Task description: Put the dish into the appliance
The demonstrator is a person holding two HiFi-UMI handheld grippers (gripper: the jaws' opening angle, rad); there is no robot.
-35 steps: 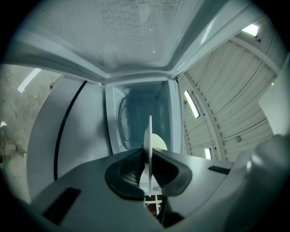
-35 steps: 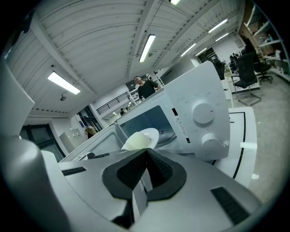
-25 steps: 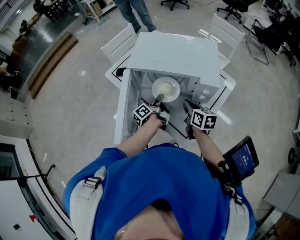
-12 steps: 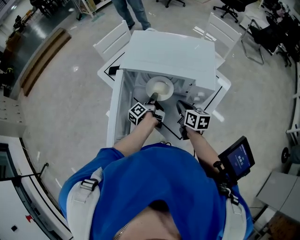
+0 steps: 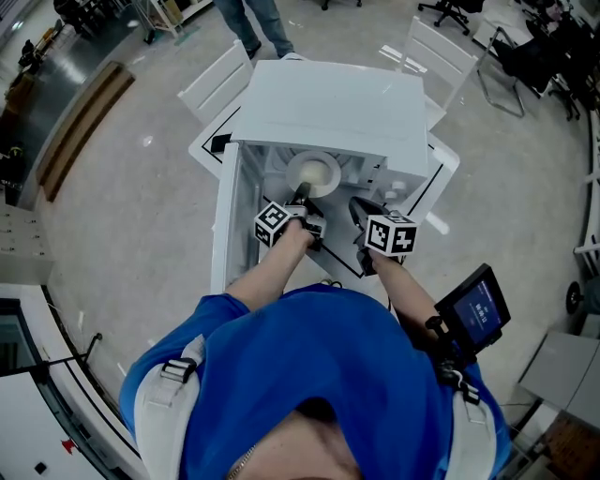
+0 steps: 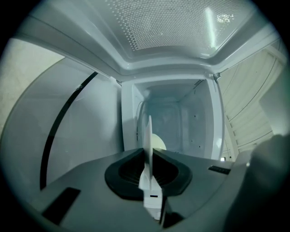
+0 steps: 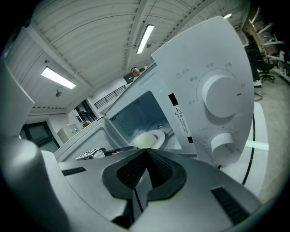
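A white microwave [image 5: 328, 103] stands on a white table with its door [image 5: 223, 220] swung open to the left. My left gripper [image 5: 302, 197] is shut on the rim of a white dish [image 5: 312, 174], holding it in the mouth of the cavity. In the left gripper view the dish [image 6: 148, 145] shows edge-on between the pads of the left gripper [image 6: 149, 156], with the cavity [image 6: 181, 122] behind it. My right gripper [image 5: 356, 208] hangs just right of it, shut and empty. In the right gripper view the right gripper [image 7: 146, 152] points past the dish [image 7: 147, 140].
The microwave's control panel with two knobs [image 7: 222, 95] is right in front of the right gripper. White chairs [image 5: 217, 82] stand behind the table [image 5: 441, 173]. A person's legs [image 5: 253, 23] show at the far side. A small screen [image 5: 475, 314] is strapped at my right arm.
The left gripper has carried the dish a little deeper into the microwave's opening. The right gripper has kept alongside, still shut.
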